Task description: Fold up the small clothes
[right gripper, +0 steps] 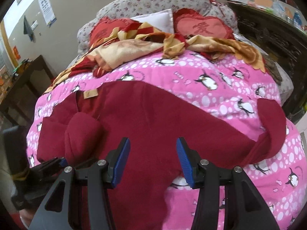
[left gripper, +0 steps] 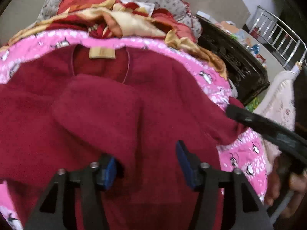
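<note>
Left edge of the right wrist view: dark wooden side table (right gripper: 28, 80), wall behind it with a paper sheet (right gripper: 47, 9) taped up. Left gripper (right gripper: 57, 163) barely peeks in at the lower left of that view, just beside the folded-in sleeve (right gripper: 80, 134). From its own camera the left gripper (left gripper: 146, 166) has jaws apart, blue pads (left gripper: 182, 161) clear of the fabric, nothing pinched; it hangs over the garment, view is motion-blurred.

Centre: maroon fleece top (right gripper: 153, 118) lies spread flat on the pink penguin-print quilt (right gripper: 220, 88), neckline toward the pillows, tan neck label (right gripper: 90, 94) showing. One sleeve is folded over onto the body; the other sleeve (right gripper: 272, 130) trails out onto the quilt and curls back on itself.

Right gripper (right gripper: 153, 161) sits over the lower body of the top, jaws held mid-width, pads not pressing cloth, empty. In the left wrist view its black finger (left gripper: 268, 126) comes in from the right, tip at the garment's edge; whether it touches, cannot tell.

Behind: red and gold blanket (right gripper: 134, 46) bunched at the quilt's far edge, red heart cushion (right gripper: 203, 26), floral headboard (right gripper: 153, 0). Far right: dark carved cabinet (left gripper: 234, 63), metal rail (left gripper: 278, 36).
</note>
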Available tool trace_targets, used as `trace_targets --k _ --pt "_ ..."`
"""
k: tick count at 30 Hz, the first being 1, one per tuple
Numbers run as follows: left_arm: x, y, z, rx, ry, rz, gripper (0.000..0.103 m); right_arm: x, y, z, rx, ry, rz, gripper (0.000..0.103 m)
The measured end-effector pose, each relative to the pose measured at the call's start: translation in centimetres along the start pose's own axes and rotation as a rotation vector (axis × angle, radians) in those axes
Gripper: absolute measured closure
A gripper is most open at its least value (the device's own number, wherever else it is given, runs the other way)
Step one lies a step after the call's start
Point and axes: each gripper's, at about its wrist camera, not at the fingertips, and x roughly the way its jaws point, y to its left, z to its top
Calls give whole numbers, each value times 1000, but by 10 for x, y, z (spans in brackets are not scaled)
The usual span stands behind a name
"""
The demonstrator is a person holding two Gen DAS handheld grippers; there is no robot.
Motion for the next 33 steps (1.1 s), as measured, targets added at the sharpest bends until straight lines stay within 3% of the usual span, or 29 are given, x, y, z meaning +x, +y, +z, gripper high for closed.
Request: trace_targets --k 2,5,9,14,19,21,22,26,31,33 --pt "-27 5 1 25 -43 -1 27 5 7 0 -15 8 13 46" --pt "-65 18 -2 63 -115 45 20 12 18 1 -19 15 50 46" --pt "-99 48 -9 95 -167 190 19 21 50 6 -81 23 121 46" --pt "-97 89 -12 55 -154 382 19 38 113 6 -279 64 191 46" --pt "-87 120 -20 -23 -107 426 19 74 169 -10 -440 132 205 46" --pt "-80 123 -22 -28 -88 434 19 93 177 -17 -473 154 154 46" --pt "-77 123 -23 -28 -80 435 19 100 177 -19 -483 159 125 49" --pt "-72 119 -24 -20 -70 437 19 98 159 -12 -415 116 129 86" --pt "-70 112 -20 -33 -79 415 19 33 104 5 -256 -76 116 87" --pt "-65 108 -21 -29 -71 408 19 17 82 9 -200 -114 102 87"
